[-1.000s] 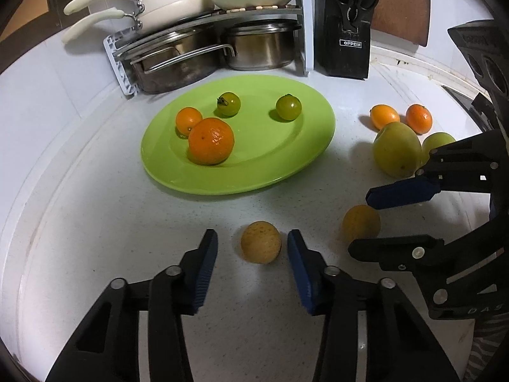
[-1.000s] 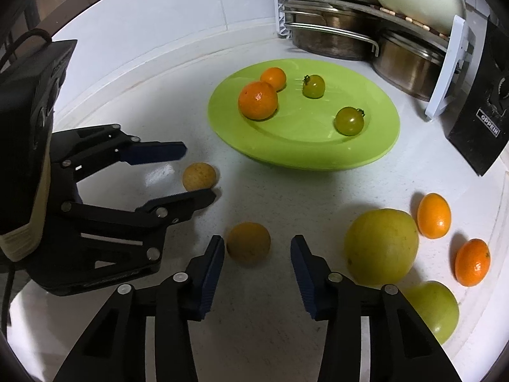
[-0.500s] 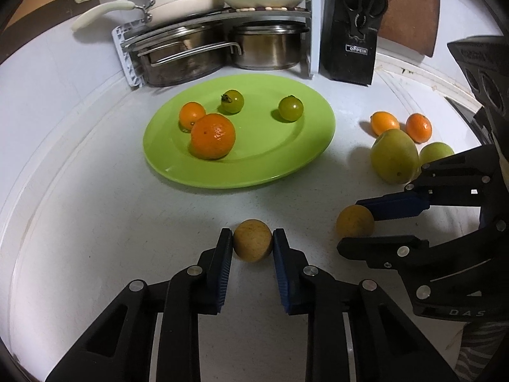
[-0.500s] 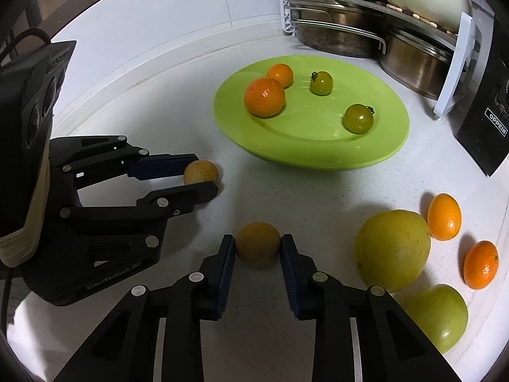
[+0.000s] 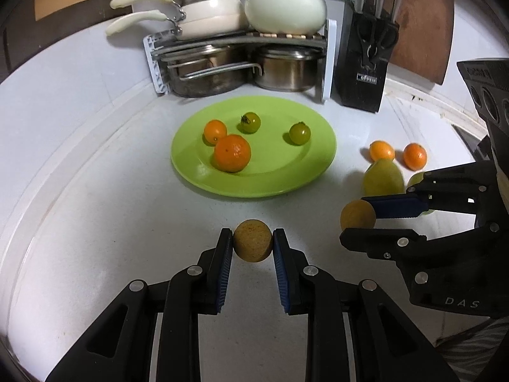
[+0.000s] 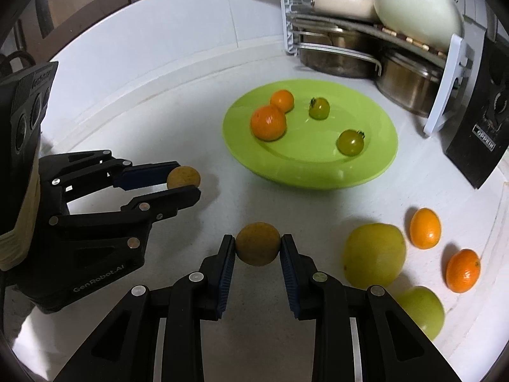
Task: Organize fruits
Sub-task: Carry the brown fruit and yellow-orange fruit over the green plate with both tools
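- With each pair of blue pads pressed on a small tan fruit, the left gripper clamps the left tan fruit and the right gripper the right tan fruit, both above the white counter
- Step judged: carrying; next calls for release over the green plate, clear of the orange
- Right view alone fully shows the green apple; the left hides most of it

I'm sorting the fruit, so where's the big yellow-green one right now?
The big yellow-green fruit lies on the counter right of the green plate, beside two small oranges.
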Available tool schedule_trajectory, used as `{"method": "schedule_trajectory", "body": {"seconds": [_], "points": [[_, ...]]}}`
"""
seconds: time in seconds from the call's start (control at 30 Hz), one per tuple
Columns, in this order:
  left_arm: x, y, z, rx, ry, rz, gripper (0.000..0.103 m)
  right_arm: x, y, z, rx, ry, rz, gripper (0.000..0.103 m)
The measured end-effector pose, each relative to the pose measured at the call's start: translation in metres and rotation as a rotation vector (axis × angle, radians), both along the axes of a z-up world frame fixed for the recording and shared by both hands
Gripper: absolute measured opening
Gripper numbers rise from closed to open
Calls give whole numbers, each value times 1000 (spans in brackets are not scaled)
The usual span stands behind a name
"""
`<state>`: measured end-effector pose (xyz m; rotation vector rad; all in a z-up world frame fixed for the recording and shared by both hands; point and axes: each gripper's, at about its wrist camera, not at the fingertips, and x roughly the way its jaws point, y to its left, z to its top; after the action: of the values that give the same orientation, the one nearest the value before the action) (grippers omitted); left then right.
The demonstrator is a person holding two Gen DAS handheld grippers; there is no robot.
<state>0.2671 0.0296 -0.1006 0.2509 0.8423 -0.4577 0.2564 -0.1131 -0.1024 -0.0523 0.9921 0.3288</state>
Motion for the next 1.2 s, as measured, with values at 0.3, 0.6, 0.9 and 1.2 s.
{"method": "schedule_trajectory", "body": {"seconds": [0.3, 0.6, 0.9, 1.2], "points": [[-16, -1, 29, -43, -34, 72, 26, -15, -9, 28, 9, -84, 8, 30], [-28, -9, 52, -87, -72, 124, 26, -25, -28, 52, 34, -157, -3, 30], [-30, -18, 76, -103, -137, 144, 26, -26, -42, 77, 41, -224, -9, 30], [-25, -28, 98, -138, -180, 160, 26, -19, -52, 99, 45, -283, 4, 30]]}}
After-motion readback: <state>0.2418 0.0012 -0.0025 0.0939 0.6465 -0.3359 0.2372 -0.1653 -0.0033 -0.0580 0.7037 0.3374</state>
